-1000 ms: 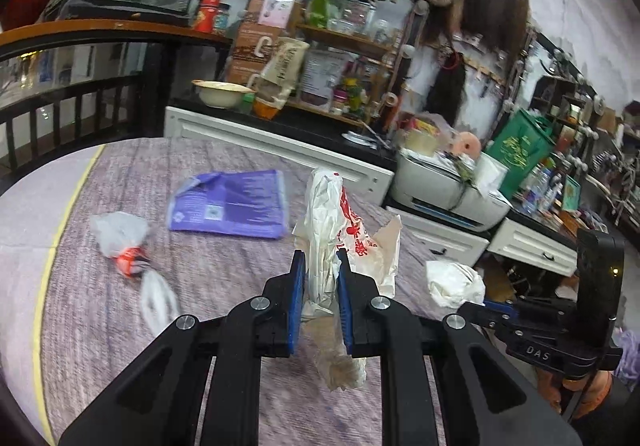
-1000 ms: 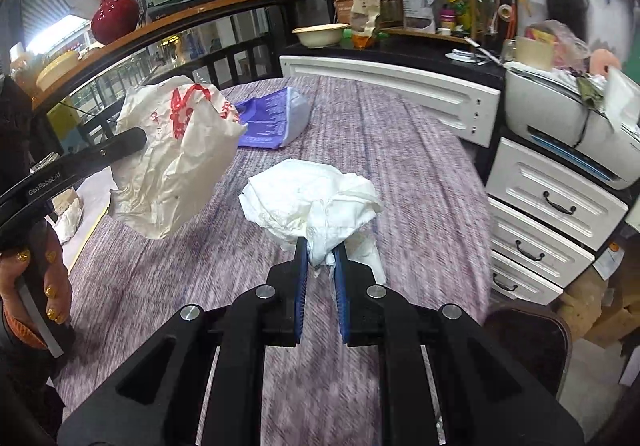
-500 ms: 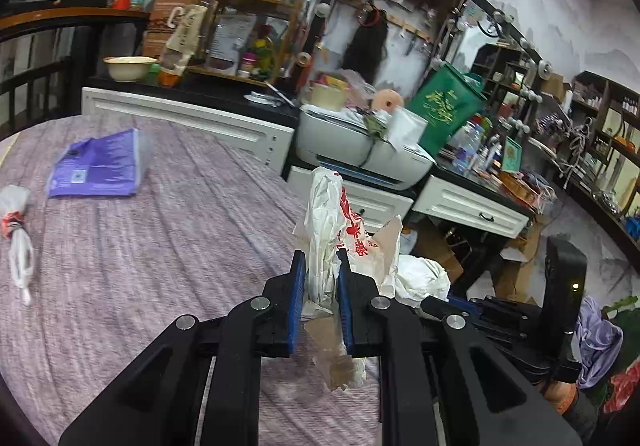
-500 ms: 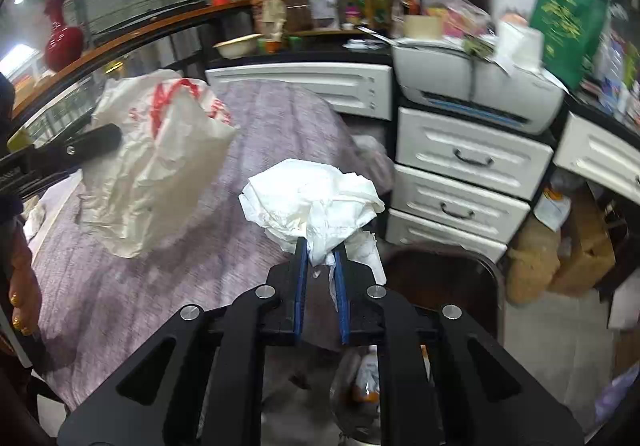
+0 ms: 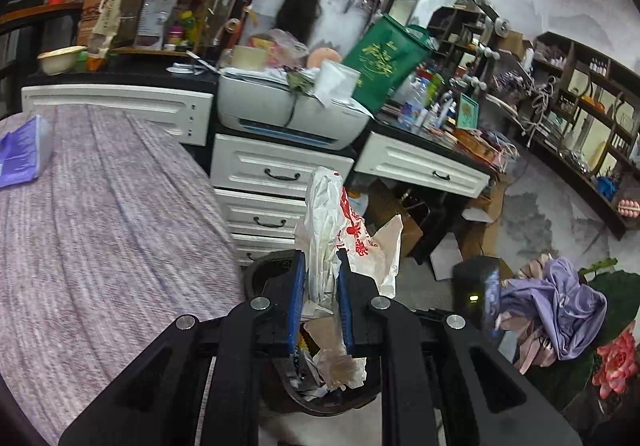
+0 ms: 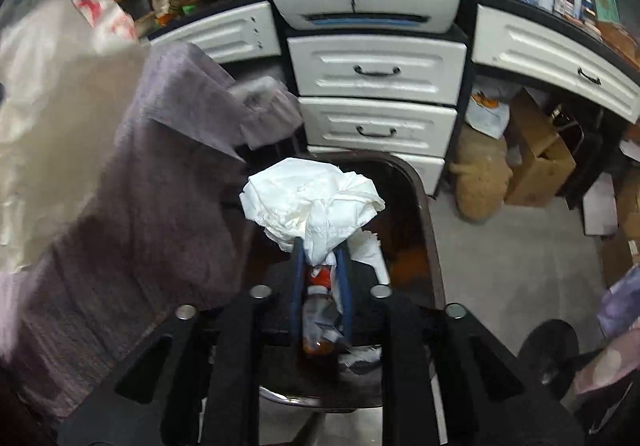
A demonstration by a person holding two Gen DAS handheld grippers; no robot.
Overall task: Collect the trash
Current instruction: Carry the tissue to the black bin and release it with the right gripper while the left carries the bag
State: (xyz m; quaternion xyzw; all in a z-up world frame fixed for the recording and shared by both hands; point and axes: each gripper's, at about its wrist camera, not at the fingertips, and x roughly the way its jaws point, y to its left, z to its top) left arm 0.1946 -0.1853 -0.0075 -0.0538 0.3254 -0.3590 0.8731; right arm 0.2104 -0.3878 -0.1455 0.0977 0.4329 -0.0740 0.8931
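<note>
Pinching a crumpled white plastic bag with red print (image 5: 340, 221) between the blue pads, left gripper (image 5: 320, 266) narrow, bag rising upright above the fingertips and trailing below them. Hanging just past the edge of the purple-grey table (image 5: 100, 230), over the dark trash bin (image 5: 320, 398) with wrappers inside. Clamped likewise on a wad of white paper (image 6: 312, 201), right gripper (image 6: 320, 258) narrow, wad bulging above the tips. Poised above the same bin (image 6: 424, 213), a bottle (image 6: 316, 318) lying inside beneath the fingers.
</note>
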